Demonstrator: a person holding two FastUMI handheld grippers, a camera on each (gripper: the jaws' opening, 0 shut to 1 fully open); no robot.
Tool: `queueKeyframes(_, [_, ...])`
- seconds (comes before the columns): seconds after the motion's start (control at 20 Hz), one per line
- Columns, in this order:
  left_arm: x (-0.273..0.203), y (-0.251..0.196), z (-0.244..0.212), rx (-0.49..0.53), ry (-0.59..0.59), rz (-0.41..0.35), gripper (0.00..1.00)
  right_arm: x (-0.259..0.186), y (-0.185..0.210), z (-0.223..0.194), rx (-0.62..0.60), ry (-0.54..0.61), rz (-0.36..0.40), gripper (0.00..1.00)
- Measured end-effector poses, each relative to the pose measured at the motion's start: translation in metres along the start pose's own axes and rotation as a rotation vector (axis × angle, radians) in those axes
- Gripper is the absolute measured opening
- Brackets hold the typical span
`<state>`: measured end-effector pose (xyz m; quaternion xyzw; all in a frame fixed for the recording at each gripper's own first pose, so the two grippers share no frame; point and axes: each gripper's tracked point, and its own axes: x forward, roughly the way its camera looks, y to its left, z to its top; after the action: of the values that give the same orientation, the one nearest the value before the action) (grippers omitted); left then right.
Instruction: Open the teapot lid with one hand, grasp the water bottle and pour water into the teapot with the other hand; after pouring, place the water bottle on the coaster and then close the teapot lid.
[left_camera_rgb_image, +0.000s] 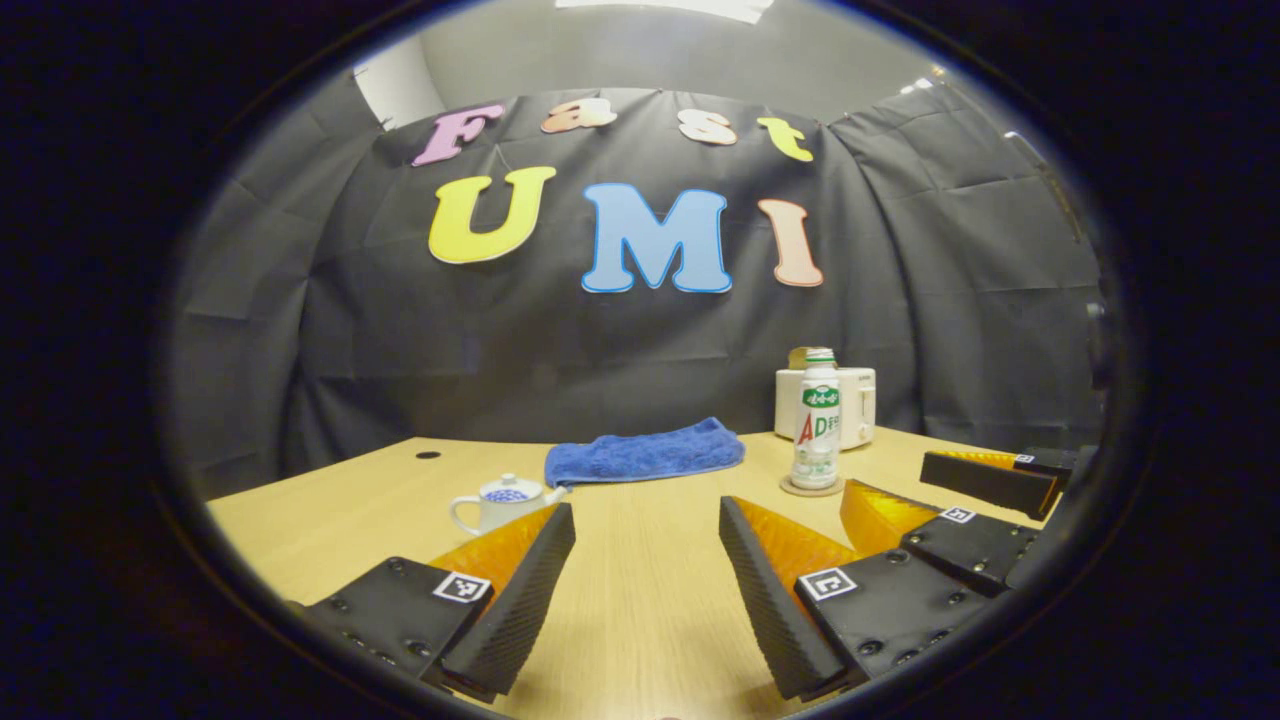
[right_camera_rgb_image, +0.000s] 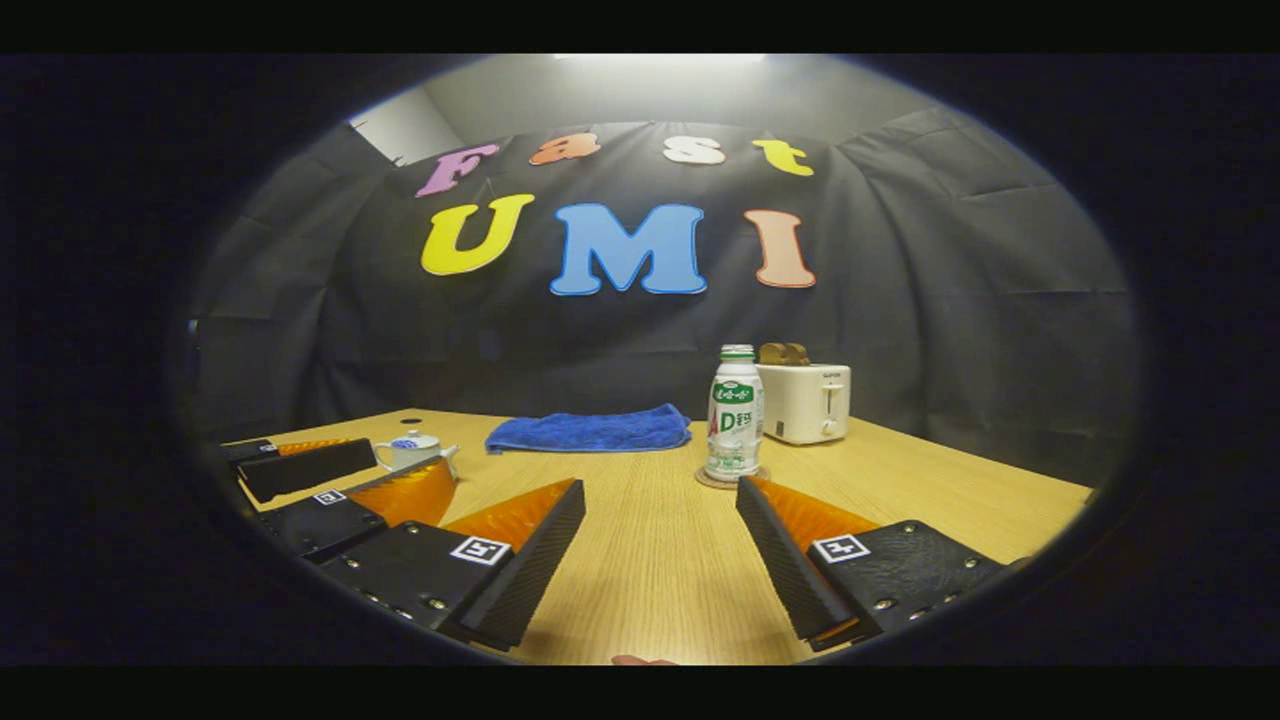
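Right tool open over the light wooden counter, holding nothing. White plastic water bottle with green cap upright on round coaster. Small white ceramic teapot far left, lid on, behind left tool. Blue folded towel and white toaster at back.

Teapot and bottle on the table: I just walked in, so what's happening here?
Nothing is held yet. Both grippers, left and right, hover open above the table. The teapot has its lid on, and the water bottle stands on the coaster, with a blue towel and a toaster behind.
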<state>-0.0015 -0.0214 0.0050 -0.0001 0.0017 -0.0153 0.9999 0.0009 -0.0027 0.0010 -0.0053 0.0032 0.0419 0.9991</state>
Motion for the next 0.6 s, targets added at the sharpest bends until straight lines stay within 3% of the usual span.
queueKeyframes(0.6, [0.003, -0.0011, -0.0003, 0.001, -0.002, -0.025, 1.0, 0.0027, -0.0034, -0.0009, 0.004, 0.0, -0.011, 0.94])
